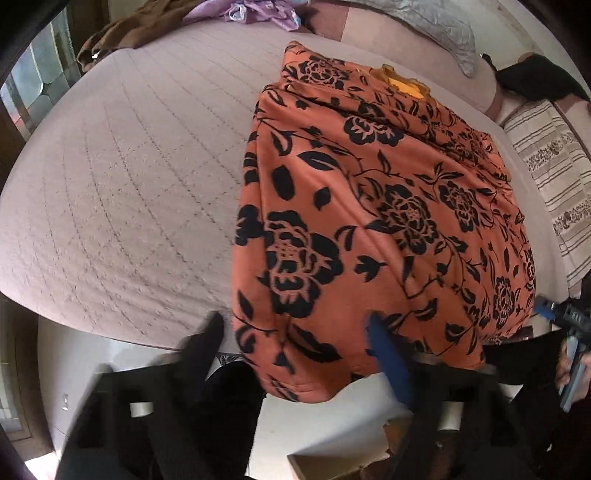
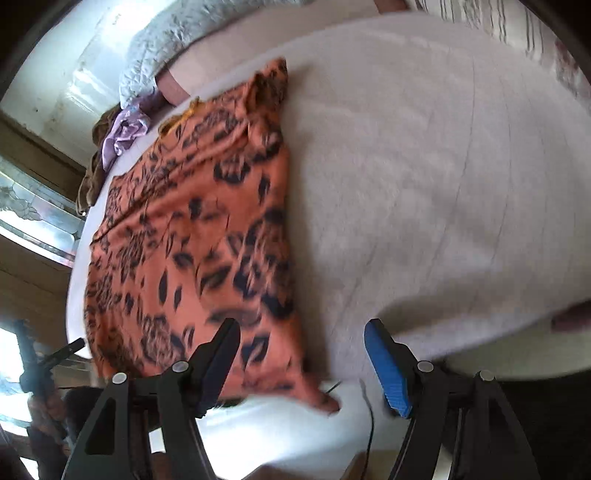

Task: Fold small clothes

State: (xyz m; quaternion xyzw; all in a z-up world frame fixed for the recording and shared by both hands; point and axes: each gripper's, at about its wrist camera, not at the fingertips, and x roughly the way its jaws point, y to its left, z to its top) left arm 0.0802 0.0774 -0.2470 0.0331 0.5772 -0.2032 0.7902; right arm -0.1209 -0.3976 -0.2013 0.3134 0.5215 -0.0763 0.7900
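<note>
Both grippers empty. Left gripper (image 1: 295, 332) jaws wide apart over the near hem of the orange flowered garment (image 1: 369, 206), pads not pressing it. Right gripper (image 2: 301, 354) also wide open, hem corner below but loose. Garment lies on the bed (image 1: 129, 184), near edge hanging off, looks folded lengthwise once; blur makes that uncertain. Crosswise fold left. Further back, brown and purple clothes (image 1: 207, 18) unfolded near a pillow (image 1: 436, 29).

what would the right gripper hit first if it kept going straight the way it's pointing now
Most likely the near hem of the orange floral garment, or the pale quilted bedspread just beside it. The right gripper hangs open over that edge; blur leaves depth uncertain.
</note>
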